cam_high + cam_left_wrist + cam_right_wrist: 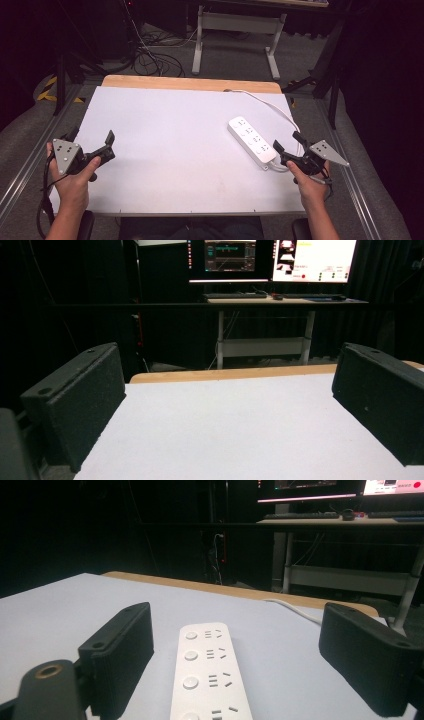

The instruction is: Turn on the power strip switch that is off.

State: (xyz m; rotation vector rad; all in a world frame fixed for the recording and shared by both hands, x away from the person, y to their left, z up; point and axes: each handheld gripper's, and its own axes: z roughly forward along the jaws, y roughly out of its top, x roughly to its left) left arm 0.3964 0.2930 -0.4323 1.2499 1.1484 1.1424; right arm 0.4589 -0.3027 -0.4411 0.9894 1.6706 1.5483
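one long white plastic power strip (252, 141) lies flat on the white-topped desk (170, 150), toward its right side, angled so its near end points at the right gripper (286, 145). a single white cable (270, 106) runs from the strip in a curve toward the desk's far wooden edge. in the right gripper view the power strip (210, 675) shows four round white buttons in a row, each beside a set of socket slots; no brand or writing can be read on it. the right gripper's jaws stand wide open, one on each side of the strip's near end, with bare desk between the pads and the strip. the left gripper (92, 143) sits at the desk's left edge, well apart from the strip, its jaws also spread wide and holding nothing, just white desk (225, 430) between them. two hands hold the two grippers, one each. two lit monitors (272, 260) stand on a far table; their text is too small to read.
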